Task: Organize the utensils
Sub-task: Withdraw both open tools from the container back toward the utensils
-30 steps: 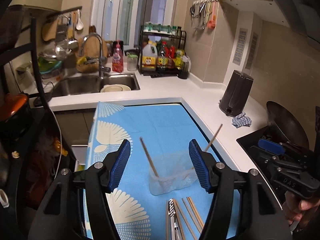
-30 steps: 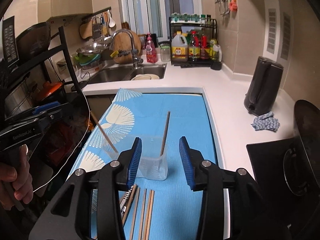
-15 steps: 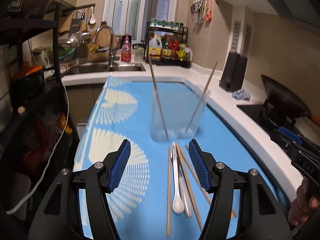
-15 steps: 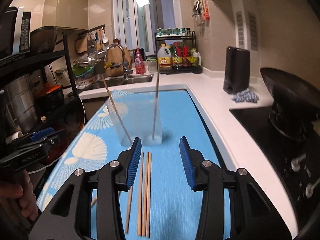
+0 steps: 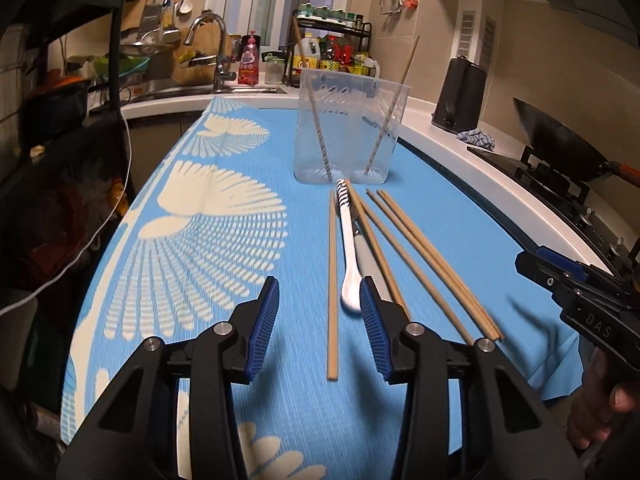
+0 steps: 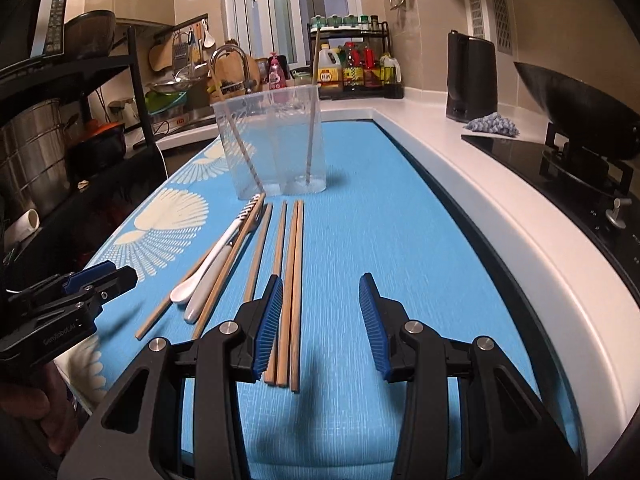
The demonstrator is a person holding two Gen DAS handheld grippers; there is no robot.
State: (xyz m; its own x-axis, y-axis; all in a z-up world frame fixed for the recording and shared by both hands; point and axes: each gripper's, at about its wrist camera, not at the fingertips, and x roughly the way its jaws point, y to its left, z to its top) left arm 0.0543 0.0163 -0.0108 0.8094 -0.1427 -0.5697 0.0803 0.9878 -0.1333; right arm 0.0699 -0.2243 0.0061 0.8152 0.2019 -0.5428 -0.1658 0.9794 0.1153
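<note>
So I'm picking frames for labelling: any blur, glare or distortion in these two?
Left wrist view: fisheye bends the counter edge; the right gripper and its shadow look smeared; the chopsticks are sharp. Right wrist view: same bending, dark corners; the left gripper is a little soft; the clear holder shows faint reflections, no harsh glare.

Both wrist cameras sit low and close over the blue mat (image 5: 224, 264), looking forward and slightly down its length toward the sink and window. The left view sits further left. Both share the clear container (image 5: 348, 128) (image 6: 276, 140); the edges look fisheye-warped.
</note>
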